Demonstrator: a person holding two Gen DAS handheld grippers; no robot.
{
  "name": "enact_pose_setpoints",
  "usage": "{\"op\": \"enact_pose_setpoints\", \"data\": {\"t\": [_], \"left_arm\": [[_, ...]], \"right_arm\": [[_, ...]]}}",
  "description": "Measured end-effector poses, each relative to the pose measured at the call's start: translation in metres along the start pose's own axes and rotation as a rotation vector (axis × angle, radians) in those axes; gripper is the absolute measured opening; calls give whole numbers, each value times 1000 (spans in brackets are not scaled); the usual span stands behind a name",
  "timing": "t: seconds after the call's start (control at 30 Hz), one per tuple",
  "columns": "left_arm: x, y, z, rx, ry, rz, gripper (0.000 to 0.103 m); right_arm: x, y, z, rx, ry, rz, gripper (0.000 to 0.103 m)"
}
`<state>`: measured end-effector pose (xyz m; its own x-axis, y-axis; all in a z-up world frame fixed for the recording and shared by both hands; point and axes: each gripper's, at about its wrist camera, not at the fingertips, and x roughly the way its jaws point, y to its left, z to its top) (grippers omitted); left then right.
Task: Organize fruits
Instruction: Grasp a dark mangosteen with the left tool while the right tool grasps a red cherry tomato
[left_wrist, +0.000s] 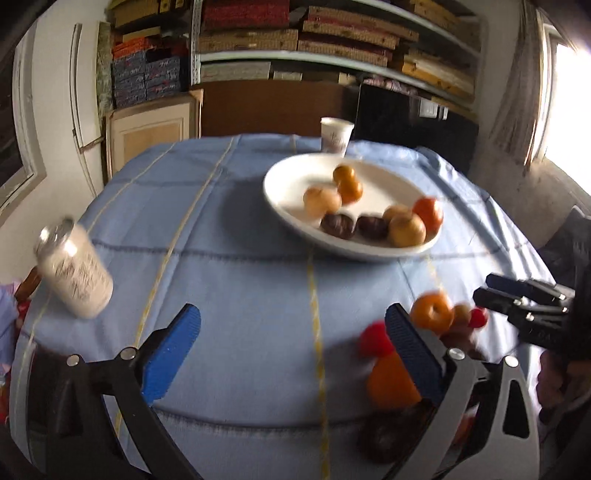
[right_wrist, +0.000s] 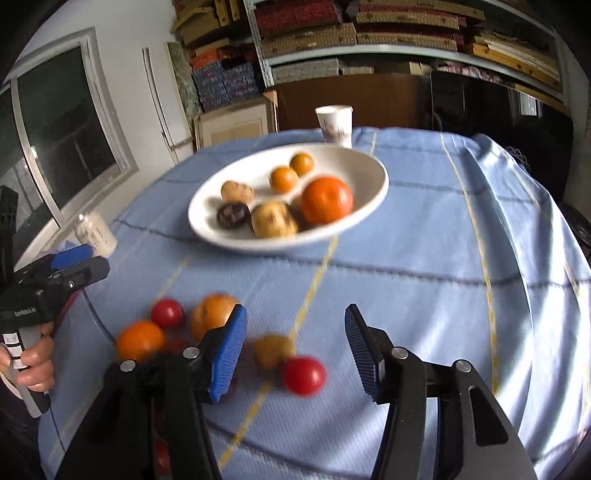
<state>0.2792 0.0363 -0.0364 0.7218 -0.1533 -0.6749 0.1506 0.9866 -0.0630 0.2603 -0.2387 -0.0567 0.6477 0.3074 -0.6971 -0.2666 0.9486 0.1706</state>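
Observation:
A white plate sits mid-table on the blue cloth and holds several fruits: oranges, tan ones and dark ones. Loose fruits lie near the front edge: an orange, a red tomato and a dark fruit. My left gripper is open wide over bare cloth, with these fruits just outside its right finger. My right gripper is open above a tan fruit and a red tomato; neither pad touches them. Left of it lie two oranges and another tomato.
A white can stands at the table's left edge. A paper cup stands behind the plate. A hand holds the left gripper's handle. Shelves of stacked boxes fill the back wall.

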Motion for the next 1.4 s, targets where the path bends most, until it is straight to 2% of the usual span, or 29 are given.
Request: {"op": "enact_pose_setpoints", "data": {"t": [0.13, 0.3, 0.5, 0.63, 0.83, 1.03, 1.17, 1.23, 1.3, 1.37, 1.4], "left_arm": [[-6, 7, -11, -18, 5, -24, 98], [-8, 14, -12, -38, -1, 2, 98], [-8, 24, -11, -81, 10, -3, 98], [-8, 24, -12, -92, 13, -20, 98], [-9, 13, -14, -51, 29, -90, 98], [-10, -16, -21, 67, 46, -180, 98], [-11, -31, -27, 138, 58, -229, 84], [-10, -35, -29, 154, 70, -243, 83], [-8, -37, -30, 162, 83, -253, 72], [-4, -37, -32, 160, 107, -274, 68], [-1, -38, -32, 161, 116, -280, 59]], "right_arm": [[0, 9, -9, -50, 32, -5, 56], [3, 14, -17, -89, 72, -8, 56], [3, 6, -19, -62, 85, -2, 45], [7, 6, -21, -71, 91, -26, 35], [13, 8, -23, -79, 114, -16, 26], [6, -2, -19, -13, 83, -10, 26], [6, -6, -18, 6, 88, -15, 26], [6, -6, -18, 9, 87, -8, 26], [5, -5, -17, 6, 85, -7, 26], [5, -5, -17, 5, 85, -6, 26], [5, -5, -17, 5, 85, -7, 26]]}}
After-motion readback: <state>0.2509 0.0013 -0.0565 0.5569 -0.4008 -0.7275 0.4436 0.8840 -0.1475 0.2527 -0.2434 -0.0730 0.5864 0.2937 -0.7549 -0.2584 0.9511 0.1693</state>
